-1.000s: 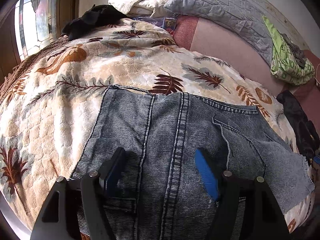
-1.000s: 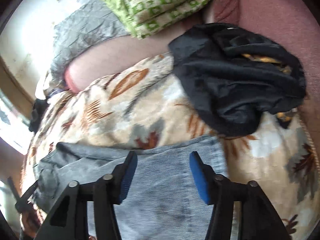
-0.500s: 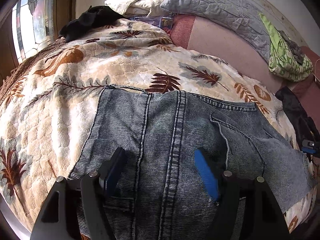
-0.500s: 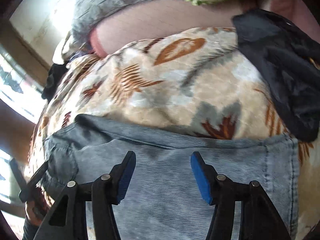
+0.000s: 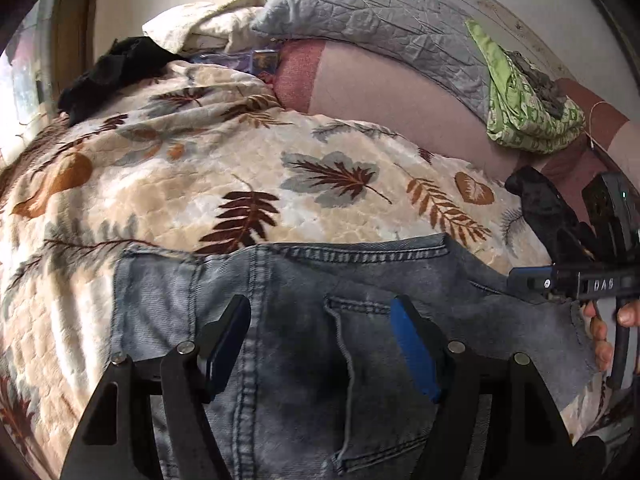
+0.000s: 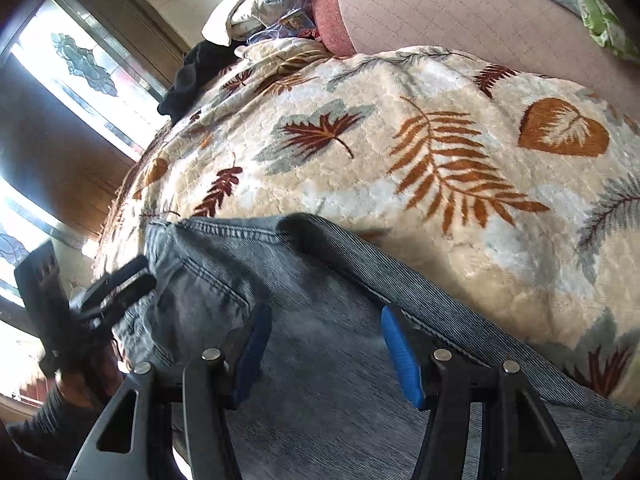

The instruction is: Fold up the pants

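Note:
Grey-blue denim pants (image 5: 304, 320) lie flat on a leaf-patterned blanket (image 5: 224, 168), waistband toward the pillows, back pocket up. My left gripper (image 5: 320, 344) is open and empty, low over the seat of the pants. My right gripper (image 6: 324, 344) is open and empty, low over the right part of the pants (image 6: 304, 320). The right gripper also shows in the left wrist view (image 5: 560, 280) at the pants' right edge; the left gripper shows in the right wrist view (image 6: 116, 284) at the left.
A black garment (image 5: 108, 76) lies at the far left of the bed. Grey quilted pillow (image 5: 376, 20), white pillow (image 5: 192, 28) and green patterned cloth (image 5: 524, 108) lie at the back. Another black garment (image 5: 548, 208) lies at the right. A stained-glass window (image 6: 80, 64) is on the left.
Both grippers have moved in over the pants. The right gripper swung left toward the waistband and now appears in the left wrist view. Both stayed open.

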The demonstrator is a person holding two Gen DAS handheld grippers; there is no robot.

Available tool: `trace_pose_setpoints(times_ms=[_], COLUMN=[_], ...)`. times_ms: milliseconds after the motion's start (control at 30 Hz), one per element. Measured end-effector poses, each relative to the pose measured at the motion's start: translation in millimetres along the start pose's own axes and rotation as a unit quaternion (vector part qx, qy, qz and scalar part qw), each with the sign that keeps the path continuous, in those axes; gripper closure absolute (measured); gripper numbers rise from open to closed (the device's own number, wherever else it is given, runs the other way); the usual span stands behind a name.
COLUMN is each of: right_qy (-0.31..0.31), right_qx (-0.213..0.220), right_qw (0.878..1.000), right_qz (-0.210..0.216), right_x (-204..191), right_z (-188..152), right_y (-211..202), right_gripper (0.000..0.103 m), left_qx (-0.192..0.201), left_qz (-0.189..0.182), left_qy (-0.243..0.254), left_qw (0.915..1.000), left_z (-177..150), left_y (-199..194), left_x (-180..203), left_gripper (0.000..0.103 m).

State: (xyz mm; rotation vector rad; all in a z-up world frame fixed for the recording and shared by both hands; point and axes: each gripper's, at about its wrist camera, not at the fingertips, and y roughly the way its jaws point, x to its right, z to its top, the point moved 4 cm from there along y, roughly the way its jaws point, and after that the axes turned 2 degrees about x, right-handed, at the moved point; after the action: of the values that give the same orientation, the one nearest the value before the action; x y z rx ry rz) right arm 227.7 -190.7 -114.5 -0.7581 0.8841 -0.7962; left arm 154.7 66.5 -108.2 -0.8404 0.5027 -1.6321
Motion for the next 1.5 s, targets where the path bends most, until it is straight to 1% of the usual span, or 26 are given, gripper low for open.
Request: trace_pose_setpoints(times_ms=[67, 167, 267, 300, 400, 433, 467, 500, 600, 667, 733, 767, 800, 833, 900, 933, 967, 1000, 1033, 1067, 1133, 1233, 1300, 1367, 1433, 1500], right_qy=[-0.022, -0.063, -0.095, -0.105, -0.101, -0.091, -0.076, -0.064, -0.046, -0.038, -0.02, -0.013, -0.01, -0.014, -0.027, -0.028, -0.027, -0.029, -0.032, -0.04, -0.059, -0.058, -0.069, -0.074, -0.078, -0.087], right_qx=[-0.005, -0.008, 0.007, 0.008, 0.019, 0.027, 0.032, 0.037, 0.041, 0.034, 0.019, 0.011, 0.001, -0.009, -0.028, -0.038, -0.051, -0.061, -0.07, -0.077, -0.075, -0.049, -0.045, -0.041, -0.035, -0.041], right_qw=[0.999, 0.995, 0.989, 0.988, 0.991, 0.993, 0.995, 0.997, 0.997, 0.996, 0.995, 0.994, 0.994, 0.994, 0.996, 0.996, 0.996, 0.995, 0.994, 0.994, 0.994, 0.996, 0.996, 0.996, 0.996, 0.995], right_qz=[-0.024, -0.072, -0.112, -0.114, -0.091, -0.072, -0.049, -0.027, 0.039, 0.073, 0.101, 0.108, 0.112, 0.109, 0.086, 0.076, 0.075, 0.072, 0.072, 0.071, 0.05, 0.05, 0.039, 0.03, 0.012, -0.012], right_x=[7.1, 15.6, 21.8, 21.0, 20.2, 18.9, 18.0, 15.2, -1.0, -14.1, -20.0, -22.7, -26.3, -30.5, -35.6, -35.8, -35.9, -35.0, -36.6, -40.0, -44.3, -46.5, -45.6, -43.5, -37.9, -31.8], right_z=[-20.8, -49.5, -61.3, -61.6, -55.2, -51.6, -47.3, -41.8, -18.7, -0.9, 17.8, 26.3, 33.4, 38.6, 47.3, 50.8, 52.7, 54.0, 54.5, 54.2, 56.2, 70.2, 79.2, 88.1, 95.3, 96.9], right_y=[-7.9, -15.6, -23.3, -23.7, -25.9, -26.6, -26.3, -24.2, -13.9, -0.7, 15.8, 24.5, 33.9, 42.2, 58.5, 66.3, 73.2, 78.3, 82.0, 83.5, 83.5, 68.9, 65.5, 68.0, 75.0, 90.2], right_gripper=[0.042, 0.042, 0.042, 0.042, 0.042, 0.042, 0.042, 0.042, 0.042, 0.042, 0.042, 0.042, 0.043, 0.043, 0.043, 0.047, 0.06, 0.069, 0.092, 0.095, 0.095, 0.095, 0.095, 0.095, 0.096, 0.096], left_qx=[-0.032, -0.06, -0.088, -0.095, -0.121, -0.115, -0.095, -0.074, -0.031, -0.024, -0.011, -0.006, -0.004, -0.007, -0.016, -0.011, -0.01, -0.008, -0.008, -0.007, -0.004, -0.007, 0.003, 0.006, -0.014, -0.03], left_qz=[-0.016, -0.031, -0.018, -0.017, 0.018, 0.017, 0.012, 0.02, 0.057, 0.105, 0.13, 0.146, 0.15, 0.143, 0.14, 0.14, 0.142, 0.14, 0.136, 0.133, 0.132, 0.127, 0.117, 0.12, 0.129, 0.138], left_qy=[0.028, 0.057, 0.075, 0.079, 0.076, 0.067, 0.063, 0.065, 0.081, 0.087, 0.074, 0.065, 0.056, 0.049, 0.051, 0.056, 0.059, 0.058, 0.057, 0.056, 0.058, 0.051, 0.042, 0.042, 0.045, 0.054], left_qw=[0.999, 0.9961, 0.9931, 0.9922, 0.9896, 0.991, 0.9934, 0.9949, 0.9946, 0.9904, 0.9887, 0.9871, 0.9872, 0.9885, 0.9887, 0.9885, 0.9881, 0.9884, 0.9891, 0.9895, 0.9895, 0.9906, 0.9922, 0.9918, 0.9905, 0.9885], left_z=[15.6, 29.1, 33.7, 34.0, 33.5, 34.9, 36.2, 35.5, 20.0, 3.6, -9.1, -12.8, -16.3, -19.6, -25.5, -27.3, -28.6, -29.1, -29.1, -28.8, -28.6, -28.1, -24.5, -21.4, -24.8, -31.4], left_y=[20.1, 43.5, 65.6, 71.7, 85.0, 79.5, 68.8, 55.6, 20.9, 7.6, -1.7, -4.5, -5.9, -5.0, -1.6, -1.7, -1.0, -1.3, -1.3, -1.0, 0.0, -1.4, -3.4, 0.8, 11.1, 19.0], left_x=[19.4, 53.0, 77.3, 82.1, 83.9, 82.3, 80.6, 78.1, 60.7, 41.8, 22.7, 13.8, 6.8, 1.8, -3.0, -3.6, -3.1, -2.6, -2.2, -2.0, -2.6, -1.9, -0.3, 0.7, 0.7, 2.3], left_gripper=[0.03, 0.03, 0.03, 0.03, 0.03, 0.03, 0.03, 0.03, 0.03, 0.03, 0.03, 0.03, 0.03, 0.03, 0.03, 0.03, 0.03, 0.03, 0.03, 0.03, 0.03, 0.03, 0.03, 0.03, 0.03, 0.03])
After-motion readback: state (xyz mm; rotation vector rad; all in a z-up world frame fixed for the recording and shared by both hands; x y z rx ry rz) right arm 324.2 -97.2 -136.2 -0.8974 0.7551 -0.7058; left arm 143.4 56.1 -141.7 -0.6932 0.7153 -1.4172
